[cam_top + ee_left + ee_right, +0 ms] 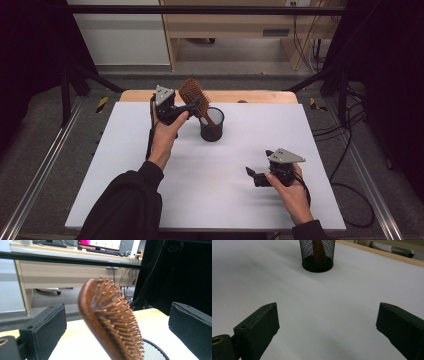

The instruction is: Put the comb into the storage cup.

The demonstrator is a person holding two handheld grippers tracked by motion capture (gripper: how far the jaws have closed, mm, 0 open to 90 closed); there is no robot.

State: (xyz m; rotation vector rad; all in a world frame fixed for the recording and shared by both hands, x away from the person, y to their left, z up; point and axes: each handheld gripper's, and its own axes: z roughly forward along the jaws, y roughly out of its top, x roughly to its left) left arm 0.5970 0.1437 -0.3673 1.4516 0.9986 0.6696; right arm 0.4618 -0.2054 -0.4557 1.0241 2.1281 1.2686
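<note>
The wooden hairbrush (195,97) stands handle-down in the black mesh cup (212,126) near the surface's (150,200) far edge, its long axis tilted, head leaning out over the rim toward the left. The left gripper (192,106) is at the brush head, which sits between its spread jaws with a clear gap on each side, so nothing is grasped. The right gripper (251,173) hovers well apart toward the near right corner, released too. The left hand is plainly nearer. The cup holds nothing besides the brush handle.

brown hairbrush (194,95) | tilted, handle down | in black mesh cup (212,131)
</note>
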